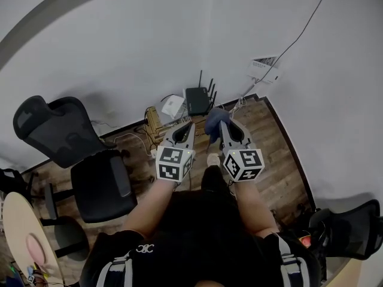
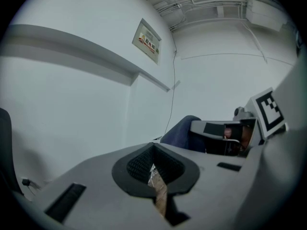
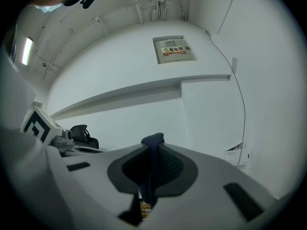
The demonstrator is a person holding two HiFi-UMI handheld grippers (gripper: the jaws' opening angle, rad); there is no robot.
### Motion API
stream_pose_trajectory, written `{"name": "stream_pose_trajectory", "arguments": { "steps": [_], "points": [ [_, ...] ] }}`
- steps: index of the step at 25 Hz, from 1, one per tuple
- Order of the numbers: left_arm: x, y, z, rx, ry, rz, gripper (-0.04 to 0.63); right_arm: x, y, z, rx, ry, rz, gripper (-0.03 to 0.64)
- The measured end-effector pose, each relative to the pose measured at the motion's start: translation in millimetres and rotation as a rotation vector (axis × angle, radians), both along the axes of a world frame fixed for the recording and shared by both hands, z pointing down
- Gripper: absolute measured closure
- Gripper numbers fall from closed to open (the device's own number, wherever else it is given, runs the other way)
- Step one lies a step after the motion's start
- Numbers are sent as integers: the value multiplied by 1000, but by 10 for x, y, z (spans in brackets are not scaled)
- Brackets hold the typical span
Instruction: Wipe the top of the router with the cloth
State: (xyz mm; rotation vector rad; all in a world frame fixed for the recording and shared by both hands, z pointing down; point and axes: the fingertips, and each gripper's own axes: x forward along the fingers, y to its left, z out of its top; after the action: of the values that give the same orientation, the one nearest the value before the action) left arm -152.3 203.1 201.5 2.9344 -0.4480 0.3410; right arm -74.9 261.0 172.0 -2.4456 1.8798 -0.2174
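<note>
A black router (image 1: 198, 100) with upright antennas stands on the floor against the white wall. My right gripper (image 1: 222, 124) is shut on a dark blue cloth (image 1: 214, 123), which bunches at its tip just short of the router. In the right gripper view the cloth (image 3: 152, 169) runs as a strip between the closed jaws. My left gripper (image 1: 190, 124) is beside it, shut with nothing held. In the left gripper view the jaws meet at their tips (image 2: 154, 147), and the cloth (image 2: 183, 133) shows as a blue fold to the right.
A white box (image 1: 173, 106) and tangled cables (image 1: 154, 124) lie left of the router on the wooden floor. A black office chair (image 1: 78, 154) stands to the left, another chair (image 1: 350, 226) at the lower right. A wall plate with a cable (image 1: 263, 68) sits right of the router.
</note>
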Motion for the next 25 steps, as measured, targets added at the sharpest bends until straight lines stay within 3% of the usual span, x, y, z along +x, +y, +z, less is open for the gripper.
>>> {"name": "stream_pose_trajectory", "arguments": {
  "steps": [9, 25],
  "points": [
    [633, -492, 108, -13, -16, -32, 601, 654, -544, 105, 12, -7, -46, 603],
    [2224, -1444, 243, -47, -75, -117, 601, 2312, -1557, 258, -46, -33, -139, 603]
  ]
}}
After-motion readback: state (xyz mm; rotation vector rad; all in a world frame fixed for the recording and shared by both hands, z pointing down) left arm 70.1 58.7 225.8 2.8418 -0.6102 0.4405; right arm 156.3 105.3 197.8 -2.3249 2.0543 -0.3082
